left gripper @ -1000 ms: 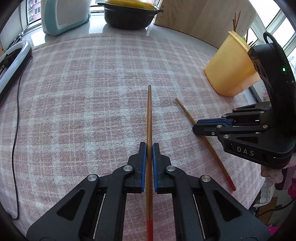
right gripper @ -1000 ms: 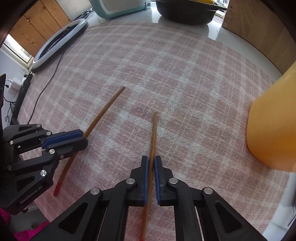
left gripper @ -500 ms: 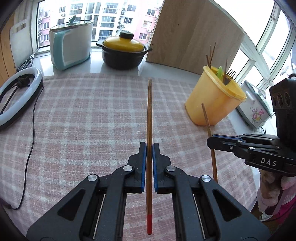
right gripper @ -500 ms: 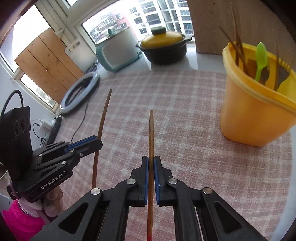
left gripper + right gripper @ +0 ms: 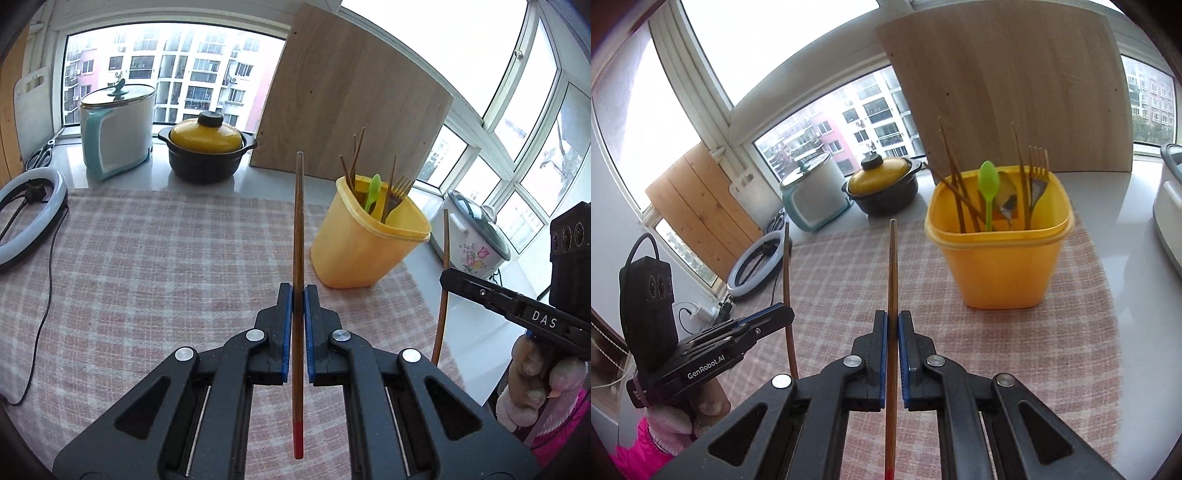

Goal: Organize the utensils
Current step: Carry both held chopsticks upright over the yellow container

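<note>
My left gripper (image 5: pixel 298 295) is shut on a brown chopstick with a red end (image 5: pixel 298 229), held up off the checked tablecloth (image 5: pixel 147 258). My right gripper (image 5: pixel 892 321) is shut on a second chopstick (image 5: pixel 893 266), also lifted. Each gripper shows in the other's view: the right one (image 5: pixel 445 275) at the right edge with its chopstick (image 5: pixel 443 280), the left one (image 5: pixel 788 314) at the left with its chopstick (image 5: pixel 787 273). A yellow utensil holder (image 5: pixel 362 243) (image 5: pixel 1001 258) stands ahead, to the right of both sticks, holding chopsticks, a green spoon (image 5: pixel 988 184) and a fork (image 5: pixel 397 192).
A black pot with a yellow lid (image 5: pixel 207 147), a white and teal cooker (image 5: pixel 118 129) and a wooden board (image 5: pixel 351 110) stand at the back. A ring light (image 5: pixel 26 218) with its cable lies left. A flowered rice cooker (image 5: pixel 476 236) sits right of the holder. A hand (image 5: pixel 532 384) grips the right tool.
Both grippers have risen off the tablecloth with their chopsticks and tilted up, so the holder and window came into view. The right gripper rolled, standing its chopstick upright.
</note>
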`<action>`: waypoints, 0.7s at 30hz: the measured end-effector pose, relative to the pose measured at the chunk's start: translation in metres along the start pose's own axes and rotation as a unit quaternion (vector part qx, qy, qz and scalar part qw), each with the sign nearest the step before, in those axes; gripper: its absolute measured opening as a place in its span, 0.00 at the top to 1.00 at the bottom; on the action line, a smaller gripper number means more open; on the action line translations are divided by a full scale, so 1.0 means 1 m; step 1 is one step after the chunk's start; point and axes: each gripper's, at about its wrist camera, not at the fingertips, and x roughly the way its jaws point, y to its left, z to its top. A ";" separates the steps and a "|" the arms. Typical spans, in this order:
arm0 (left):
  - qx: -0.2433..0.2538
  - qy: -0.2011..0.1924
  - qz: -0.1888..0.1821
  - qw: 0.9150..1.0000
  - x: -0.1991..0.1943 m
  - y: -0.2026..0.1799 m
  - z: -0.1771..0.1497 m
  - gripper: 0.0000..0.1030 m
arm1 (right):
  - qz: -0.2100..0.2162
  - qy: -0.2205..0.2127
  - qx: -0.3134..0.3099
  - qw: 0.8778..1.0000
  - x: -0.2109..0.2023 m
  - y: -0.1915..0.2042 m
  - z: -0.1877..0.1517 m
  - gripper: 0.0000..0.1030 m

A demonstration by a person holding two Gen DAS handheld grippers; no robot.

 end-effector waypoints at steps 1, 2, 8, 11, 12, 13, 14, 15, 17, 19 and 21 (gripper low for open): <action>0.001 -0.004 -0.002 1.000 0.000 -0.004 0.003 0.96 | -0.002 -0.007 0.002 1.000 -0.007 -0.005 0.002 0.97; 0.002 -0.009 -0.003 1.000 0.000 -0.007 0.007 0.96 | -0.004 -0.015 0.004 1.000 -0.012 -0.009 0.005 0.97; 0.020 -0.031 -0.002 0.999 0.003 -0.029 0.021 0.96 | -0.021 -0.053 0.017 0.998 -0.041 -0.030 0.018 0.97; 0.022 -0.040 -0.004 0.999 0.007 -0.036 0.030 0.96 | -0.025 -0.067 0.018 0.997 -0.051 -0.040 0.024 0.97; 0.023 -0.044 -0.004 0.999 0.008 -0.038 0.033 0.96 | -0.027 -0.070 0.018 0.997 -0.053 -0.043 0.027 0.97; 0.023 -0.048 -0.003 0.999 0.009 -0.040 0.036 0.96 | -0.028 -0.073 0.018 0.997 -0.054 -0.046 0.030 0.97; 0.023 -0.053 -0.004 0.998 0.010 -0.042 0.040 0.96 | -0.029 -0.077 0.017 0.996 -0.056 -0.047 0.032 0.97; 0.023 -0.057 -0.005 0.998 0.012 -0.044 0.043 0.96 | -0.030 -0.080 0.016 0.996 -0.057 -0.049 0.036 0.97; 0.023 -0.067 -0.004 0.998 0.015 -0.049 0.052 0.96 | -0.032 -0.086 0.009 0.996 -0.059 -0.051 0.044 0.97; 0.022 -0.078 -0.004 0.997 0.017 -0.053 0.061 0.96 | -0.033 -0.093 0.000 0.995 -0.060 -0.050 0.053 0.97; 0.022 -0.088 -0.003 0.996 0.021 -0.057 0.070 0.96 | -0.035 -0.099 -0.011 0.994 -0.059 -0.049 0.062 0.97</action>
